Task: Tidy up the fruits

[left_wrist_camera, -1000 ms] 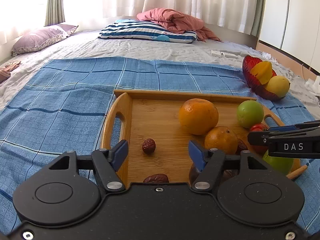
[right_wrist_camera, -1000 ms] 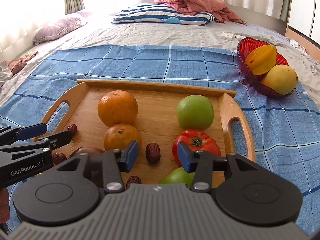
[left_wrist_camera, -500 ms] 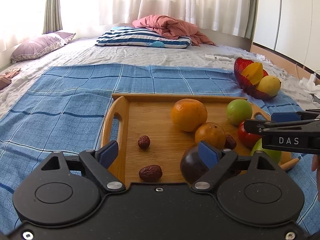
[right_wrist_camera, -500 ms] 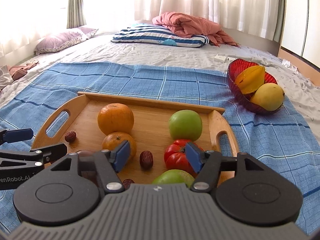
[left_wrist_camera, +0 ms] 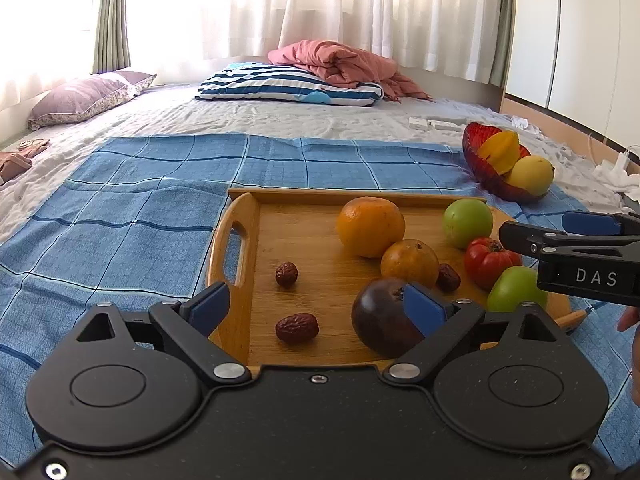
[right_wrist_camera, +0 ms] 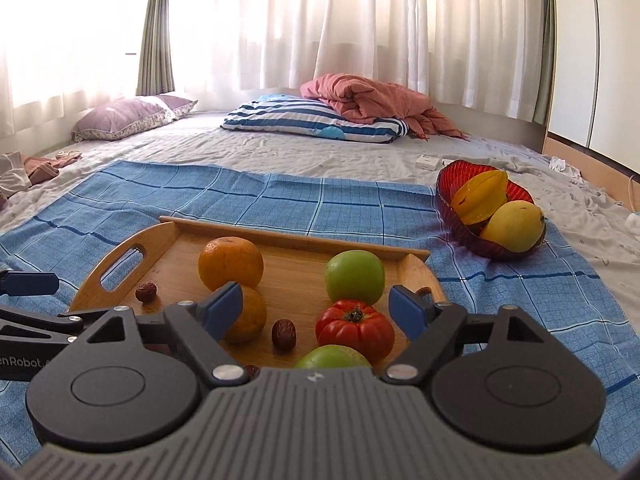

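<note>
A wooden tray (left_wrist_camera: 304,292) (right_wrist_camera: 296,252) lies on a blue checked cloth. It holds two oranges (left_wrist_camera: 370,226) (right_wrist_camera: 231,263), two green apples (left_wrist_camera: 467,222) (right_wrist_camera: 354,276), a red tomato (left_wrist_camera: 490,261) (right_wrist_camera: 355,329), a dark purple fruit (left_wrist_camera: 380,322) and several red dates (left_wrist_camera: 297,327) (right_wrist_camera: 284,334). My left gripper (left_wrist_camera: 316,308) is open above the tray's near edge, over a date. My right gripper (right_wrist_camera: 316,310) is open above the tomato and the near green apple (right_wrist_camera: 332,358); it also shows at the right of the left wrist view (left_wrist_camera: 576,248).
A red glass bowl (left_wrist_camera: 486,168) (right_wrist_camera: 472,232) with a starfruit (right_wrist_camera: 478,196) and a yellow mango (right_wrist_camera: 514,220) stands right of the tray. A striped pillow (left_wrist_camera: 288,88), a pink blanket and a purple pillow lie at the far end of the bed.
Both grippers have pulled back and risen from the tray, and both have opened wider. The purple fruit and the near date have come into the left wrist view.
</note>
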A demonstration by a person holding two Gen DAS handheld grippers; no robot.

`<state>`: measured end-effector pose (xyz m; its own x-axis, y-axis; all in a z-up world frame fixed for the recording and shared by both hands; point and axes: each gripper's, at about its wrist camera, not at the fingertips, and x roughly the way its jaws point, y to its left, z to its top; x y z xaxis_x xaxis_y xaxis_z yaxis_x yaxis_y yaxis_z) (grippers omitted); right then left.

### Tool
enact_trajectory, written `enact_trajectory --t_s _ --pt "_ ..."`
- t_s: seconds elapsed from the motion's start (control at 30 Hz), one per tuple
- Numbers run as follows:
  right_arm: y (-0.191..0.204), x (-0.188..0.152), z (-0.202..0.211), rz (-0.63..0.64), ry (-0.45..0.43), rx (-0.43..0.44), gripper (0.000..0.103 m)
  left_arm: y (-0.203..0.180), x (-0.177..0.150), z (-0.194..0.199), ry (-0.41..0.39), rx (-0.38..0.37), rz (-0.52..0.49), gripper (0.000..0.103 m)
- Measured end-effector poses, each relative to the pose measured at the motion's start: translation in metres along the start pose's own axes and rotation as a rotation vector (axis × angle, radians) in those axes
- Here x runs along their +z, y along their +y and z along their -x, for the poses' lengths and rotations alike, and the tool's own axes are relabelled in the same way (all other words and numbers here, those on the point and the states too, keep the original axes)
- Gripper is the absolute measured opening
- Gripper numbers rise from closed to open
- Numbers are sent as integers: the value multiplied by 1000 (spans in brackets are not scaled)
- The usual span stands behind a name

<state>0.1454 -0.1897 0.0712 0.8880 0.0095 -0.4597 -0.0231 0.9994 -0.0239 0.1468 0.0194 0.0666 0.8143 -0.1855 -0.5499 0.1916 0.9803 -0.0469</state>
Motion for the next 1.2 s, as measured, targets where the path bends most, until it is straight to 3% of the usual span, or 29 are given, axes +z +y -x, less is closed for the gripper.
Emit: enact_trajectory --t_s 0.8,1.2 --pt "-9 -46 42 -21 -110 -43 95 -11 -42 25 4 8 17 96" --pt "-7 -73 57 -15 -120 -35 102 -15 -70 28 16 40 29 96"
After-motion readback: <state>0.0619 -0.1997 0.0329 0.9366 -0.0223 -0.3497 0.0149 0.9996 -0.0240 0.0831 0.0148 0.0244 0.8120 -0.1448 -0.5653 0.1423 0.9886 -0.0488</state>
